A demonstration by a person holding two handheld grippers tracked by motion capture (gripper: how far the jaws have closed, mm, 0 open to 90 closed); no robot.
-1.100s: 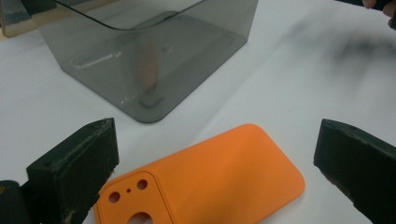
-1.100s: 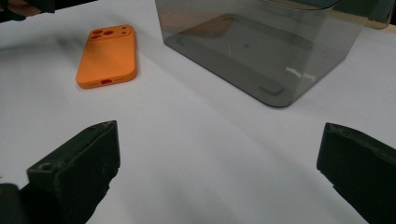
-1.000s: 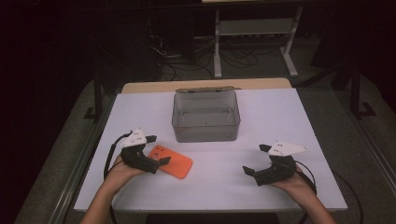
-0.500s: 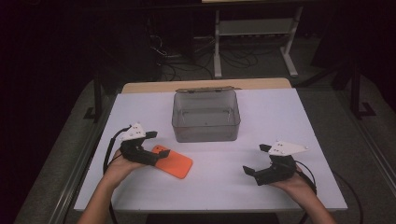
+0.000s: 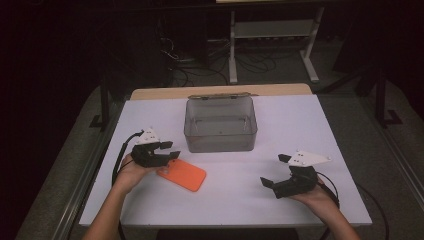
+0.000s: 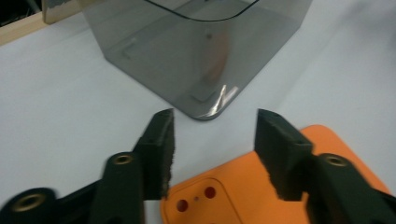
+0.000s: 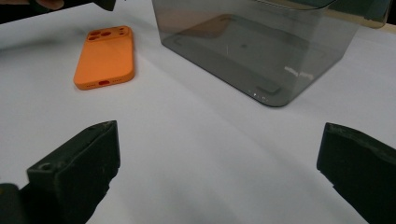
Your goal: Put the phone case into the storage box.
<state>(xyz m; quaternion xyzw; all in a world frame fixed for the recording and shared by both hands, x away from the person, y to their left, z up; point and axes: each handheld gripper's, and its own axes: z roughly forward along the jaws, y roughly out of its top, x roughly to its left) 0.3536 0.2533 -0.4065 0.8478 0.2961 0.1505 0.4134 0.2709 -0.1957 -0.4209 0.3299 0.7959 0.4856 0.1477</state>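
Just one orange phone case [image 5: 182,173], one clear box [image 5: 220,125], two grippers.

you've got one orange phone case [image 5: 182,174] just in front of one clear grey bin [image 5: 220,126], two grippers either side of it

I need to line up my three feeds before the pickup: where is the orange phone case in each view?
High view: orange phone case left of centre, under the left gripper.
Left gripper view: bottom, between the jaws.
Right gripper view: upper left, lying flat.
Shared landmark: the clear grey bin, just beyond the case.
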